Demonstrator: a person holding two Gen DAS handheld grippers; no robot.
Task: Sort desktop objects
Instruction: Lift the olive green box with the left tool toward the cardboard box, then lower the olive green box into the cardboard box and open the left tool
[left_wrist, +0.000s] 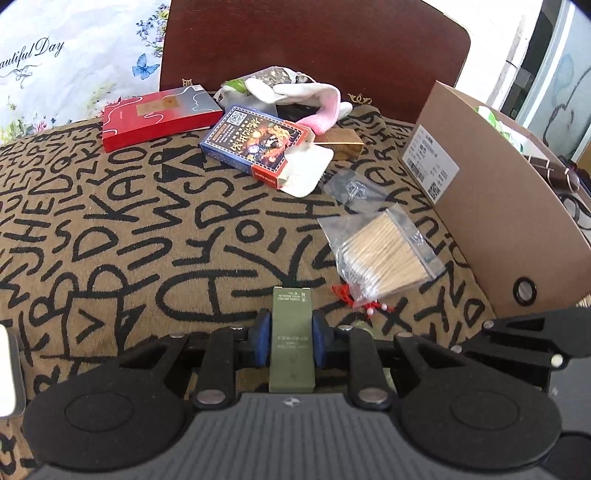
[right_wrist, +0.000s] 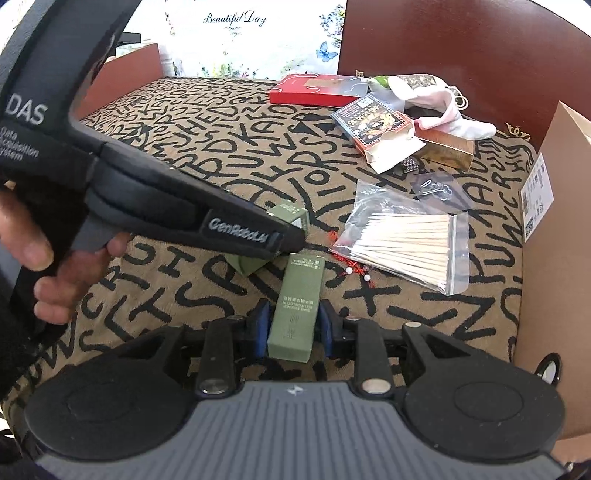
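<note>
My left gripper (left_wrist: 291, 341) is shut on a green box (left_wrist: 291, 343) that lies along its fingers, just above the letter-patterned cloth (left_wrist: 147, 229). My right gripper (right_wrist: 293, 328) is shut on a second green box (right_wrist: 297, 310). In the right wrist view the left gripper's body (right_wrist: 184, 210) crosses from the left with its own green box (right_wrist: 290, 218) at the tip. A bag of cotton swabs (left_wrist: 384, 254), also in the right wrist view (right_wrist: 406, 247), lies just ahead to the right. A cardboard box (left_wrist: 498, 206) stands at the right.
At the back lie a red box (left_wrist: 155, 118), a blue card pack (left_wrist: 258, 140), a gold box (left_wrist: 341, 142), a pink and white cloth (left_wrist: 314, 99) and a small clear bag of metal bits (left_wrist: 354, 190). A dark chair back (left_wrist: 314, 44) stands behind.
</note>
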